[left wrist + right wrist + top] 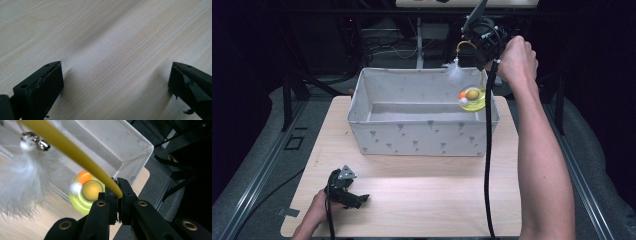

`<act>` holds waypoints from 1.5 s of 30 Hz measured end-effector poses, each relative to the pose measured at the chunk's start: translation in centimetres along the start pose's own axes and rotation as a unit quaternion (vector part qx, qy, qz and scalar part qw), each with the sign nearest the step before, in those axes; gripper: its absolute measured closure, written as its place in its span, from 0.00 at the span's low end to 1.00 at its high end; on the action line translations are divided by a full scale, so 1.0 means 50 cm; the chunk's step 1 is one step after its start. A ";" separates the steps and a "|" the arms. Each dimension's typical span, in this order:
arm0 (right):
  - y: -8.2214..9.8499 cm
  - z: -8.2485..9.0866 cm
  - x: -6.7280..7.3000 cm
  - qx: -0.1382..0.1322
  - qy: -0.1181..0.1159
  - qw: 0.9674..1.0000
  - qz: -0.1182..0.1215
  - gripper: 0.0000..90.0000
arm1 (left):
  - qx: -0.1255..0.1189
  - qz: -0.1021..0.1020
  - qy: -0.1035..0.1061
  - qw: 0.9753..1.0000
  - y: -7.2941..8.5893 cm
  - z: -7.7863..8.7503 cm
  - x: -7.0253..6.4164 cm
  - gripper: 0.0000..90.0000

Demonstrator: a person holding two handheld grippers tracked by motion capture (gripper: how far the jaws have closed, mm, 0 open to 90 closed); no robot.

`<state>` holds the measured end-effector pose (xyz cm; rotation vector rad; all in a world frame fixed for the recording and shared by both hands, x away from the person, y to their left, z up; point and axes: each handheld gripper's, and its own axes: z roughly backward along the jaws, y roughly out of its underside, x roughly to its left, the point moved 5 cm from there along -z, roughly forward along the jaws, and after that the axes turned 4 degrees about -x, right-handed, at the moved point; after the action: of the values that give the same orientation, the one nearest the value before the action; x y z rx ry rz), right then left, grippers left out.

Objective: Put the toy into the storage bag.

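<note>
A cat toy hangs over the right end of the grey fabric bin (412,135). Its yellow-green round base (473,98) (82,198) carries an orange ball (84,176), a white ball and a yellow centre. A curved yellow wand (465,44) (75,152) rises from it and bears a white feather (455,72) (22,185) with a small bell (41,143). My right gripper (477,50) (119,193) is shut on the wand, holding the toy in the air. My left gripper (354,195) (116,82) rests open on the wooden table (422,195) at the front left, with nothing between its jaws.
The bin (125,142) stands across the far half of the table, and its inside looks bare. A black cable (487,165) trails from the right gripper down over the table. Dark frames and rails surround the table.
</note>
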<state>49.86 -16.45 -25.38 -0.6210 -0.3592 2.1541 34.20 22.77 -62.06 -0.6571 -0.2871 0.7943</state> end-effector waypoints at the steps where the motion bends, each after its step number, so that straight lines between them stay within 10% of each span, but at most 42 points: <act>1: 0.000 -0.004 -0.001 -0.001 0.000 1.000 -0.002 0.97 | 0.000 0.000 0.000 1.000 0.000 0.000 0.000 0.00; 45: 0.066 -0.199 0.002 0.041 -0.033 0.998 -0.037 0.97 | 0.003 -0.002 0.003 1.000 -0.001 0.000 0.000 0.00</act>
<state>53.10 -18.00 -35.26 -0.4837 -0.3227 2.1106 34.22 22.77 -62.02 -0.6528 -0.2812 0.7893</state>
